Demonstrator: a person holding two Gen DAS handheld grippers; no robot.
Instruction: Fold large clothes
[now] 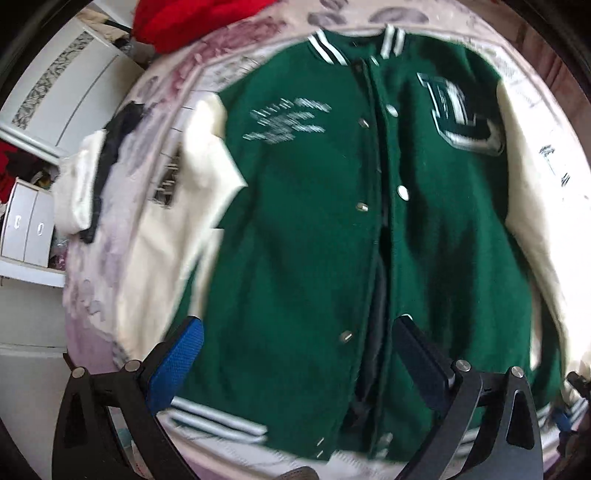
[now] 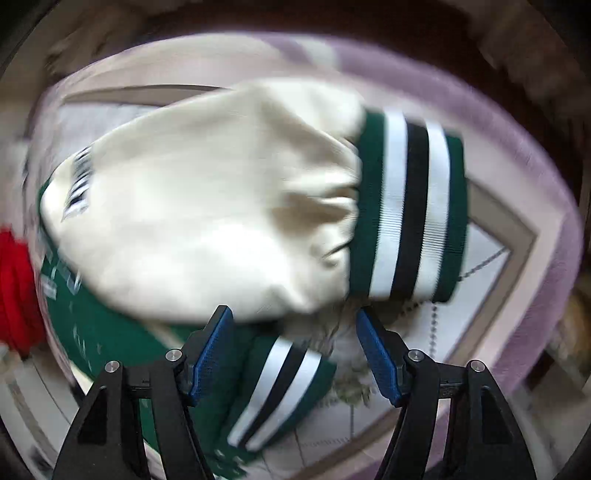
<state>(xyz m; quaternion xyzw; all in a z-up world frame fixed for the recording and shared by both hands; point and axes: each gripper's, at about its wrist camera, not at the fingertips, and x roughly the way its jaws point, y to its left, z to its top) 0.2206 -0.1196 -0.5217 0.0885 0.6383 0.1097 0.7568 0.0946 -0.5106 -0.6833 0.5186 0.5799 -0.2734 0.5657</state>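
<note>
A green varsity jacket (image 1: 306,236) with cream sleeves lies front-up and spread flat on a bed, collar at the far end. My left gripper (image 1: 295,354) is open and empty, hovering above the jacket's lower front near the striped hem (image 1: 218,424). In the right wrist view a cream sleeve (image 2: 221,199) with a green, white and black striped cuff (image 2: 410,210) lies across the jacket's edge. My right gripper (image 2: 295,350) is open and empty just below the sleeve, above the striped hem corner (image 2: 280,391).
The bed has a pale lilac patterned cover (image 1: 173,85). A red garment (image 1: 173,22) lies at the bed's far end. A cream and black garment (image 1: 88,184) lies at the left edge. White cabinets (image 1: 59,92) stand left of the bed.
</note>
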